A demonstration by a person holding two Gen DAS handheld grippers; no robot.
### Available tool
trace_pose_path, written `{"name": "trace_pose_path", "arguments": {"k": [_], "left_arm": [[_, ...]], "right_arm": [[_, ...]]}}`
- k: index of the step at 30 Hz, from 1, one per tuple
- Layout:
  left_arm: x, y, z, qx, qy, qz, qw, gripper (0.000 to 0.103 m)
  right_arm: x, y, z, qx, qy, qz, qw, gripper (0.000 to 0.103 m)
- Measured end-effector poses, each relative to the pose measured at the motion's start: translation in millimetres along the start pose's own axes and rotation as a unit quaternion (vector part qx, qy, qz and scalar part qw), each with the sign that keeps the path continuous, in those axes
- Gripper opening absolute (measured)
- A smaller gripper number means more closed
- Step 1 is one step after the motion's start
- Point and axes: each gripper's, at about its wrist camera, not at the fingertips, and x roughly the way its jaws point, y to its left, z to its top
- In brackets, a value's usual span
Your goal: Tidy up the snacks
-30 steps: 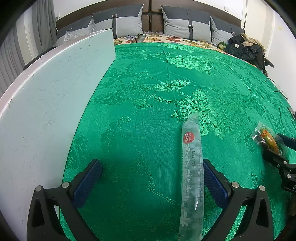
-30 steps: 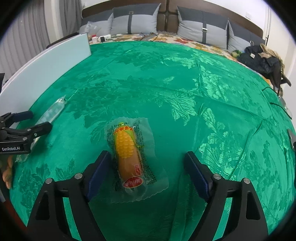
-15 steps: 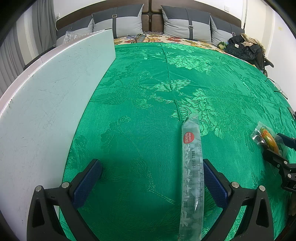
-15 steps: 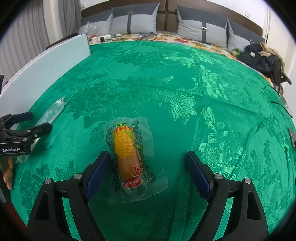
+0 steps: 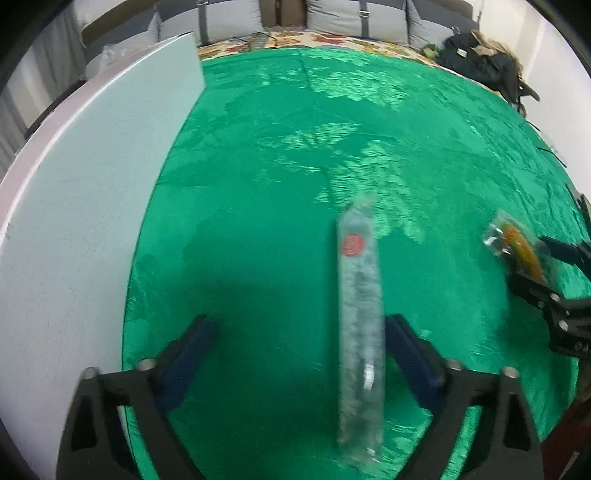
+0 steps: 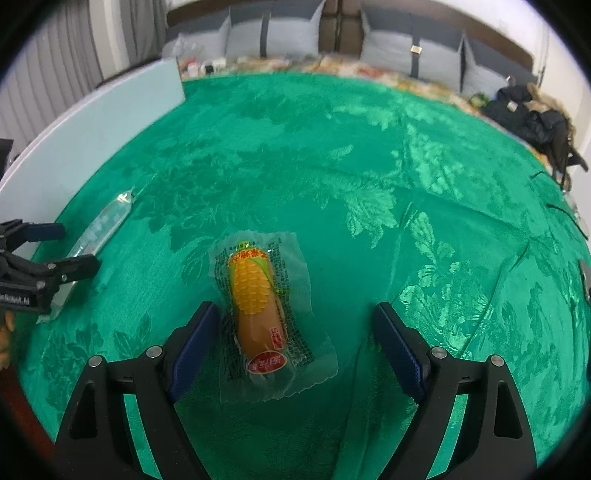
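A long clear snack packet (image 5: 360, 295) with a red dot lies on the green cloth (image 5: 258, 206). It sits between the fingers of my left gripper (image 5: 299, 350), close to the right finger. The jaws are closing and the pads do not press on it. A corn-printed sausage in a clear wrapper (image 6: 255, 295) lies between the wide-open fingers of my right gripper (image 6: 295, 332), beside the left finger. Each wrist view also shows the other side: the right gripper (image 5: 528, 262) over the corn sausage (image 5: 517, 247), and the left gripper (image 6: 72, 247) over the long packet (image 6: 103, 225).
A pale board (image 5: 85, 206) runs along the left edge of the cloth, also in the right wrist view (image 6: 92, 129). Grey pillows (image 6: 288, 33) line the far end. Dark clothing (image 6: 532, 118) is piled at the far right. The cloth has a crease (image 6: 509, 258) on the right.
The left gripper's jaws have narrowed around the long packet, and its view has tilted and blurred. The right gripper and the corn sausage have hardly shifted.
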Motion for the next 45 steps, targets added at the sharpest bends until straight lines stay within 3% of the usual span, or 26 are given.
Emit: {"name": "trace_pose_path", "arguments": {"k": [3,4,5,6,8,10,13,18,20,23,26,29,30,31,33,37,39,41,43,45], "left_arm": [[-5,-16,2,0.013,-0.001,-0.006,0.9999,0.061],[-6,-20,2,0.018,-0.006,-0.010,0.9998,0.036],[-9,-23,2,0.023,-0.009,-0.014,0.9996,0.019],[-10,-26,1,0.025,-0.005,-0.017,0.9995,0.018],[-14,-23,-4,0.012,-0.007,-0.033,0.9994,0.018],[-22,-12,-11,-0.018,-0.014,-0.057,0.9981,0.018],[-37,3,-26,-0.062,-0.024,-0.094,0.9933,0.018],[-62,23,-42,-0.105,-0.046,-0.134,0.9843,0.018],[-73,30,-44,-0.117,-0.055,-0.145,0.9809,0.018],[-85,38,-49,-0.131,-0.065,-0.161,0.9760,0.018],[-86,37,-53,-0.128,-0.065,-0.157,0.9771,0.018],[-86,38,-62,-0.135,-0.062,-0.163,0.9753,0.018],[-87,39,-64,-0.137,-0.062,-0.165,0.9748,0.018],[-87,38,-66,-0.137,-0.062,-0.166,0.9746,0.018],[-88,36,-68,-0.134,-0.063,-0.167,0.9748,0.018],[-87,31,-67,-0.129,-0.062,-0.170,0.9750,0.018],[-86,28,-67,-0.127,-0.060,-0.170,0.9753,0.018],[-83,27,-68,-0.129,-0.054,-0.172,0.9751,0.018],[-81,26,-69,-0.131,-0.050,-0.173,0.9748,0.018],[-83,27,-70,-0.132,-0.049,-0.175,0.9744,0.018]], "right_arm": [[-1,3,12,-0.006,0.028,0.011,1.000,0.084],[-2,5,15,-0.014,0.030,0.017,0.999,0.080],[0,7,16,-0.023,0.043,0.020,0.999,0.069],[1,10,17,-0.031,0.051,0.021,0.998,0.048],[-1,10,20,-0.028,0.064,0.028,0.997,0.042],[-15,5,20,-0.006,0.054,0.043,0.998,0.026],[-31,0,19,0.021,0.051,0.072,0.996,0.019],[-39,2,16,0.038,0.051,0.079,0.995,0.018],[-46,5,19,0.054,0.042,0.101,0.993,0.008],[-53,7,27,0.071,0.029,0.121,0.990,0.008],[-48,16,32,0.044,0.036,0.100,0.993,0.009],[-40,22,30,0.007,0.050,0.079,0.996,0.016],[-40,26,28,-0.011,0.052,0.077,0.996,0.024],[-42,32,25,-0.038,0.046,0.072,0.996,0.042],[-47,43,19,-0.086,0.029,0.068,0.994,0.058],[-33,69,-1,-0.234,0.034,0.030,0.971,0.059],[-15,70,-9,-0.273,0.037,0.012,0.961,0.061],[-12,60,-2,-0.246,0.017,0.034,0.969,0.054],[-6,44,14,-0.178,0.018,0.048,0.983,0.033],[-5,34,24,-0.135,0.018,0.055,0.989,0.026]]}}
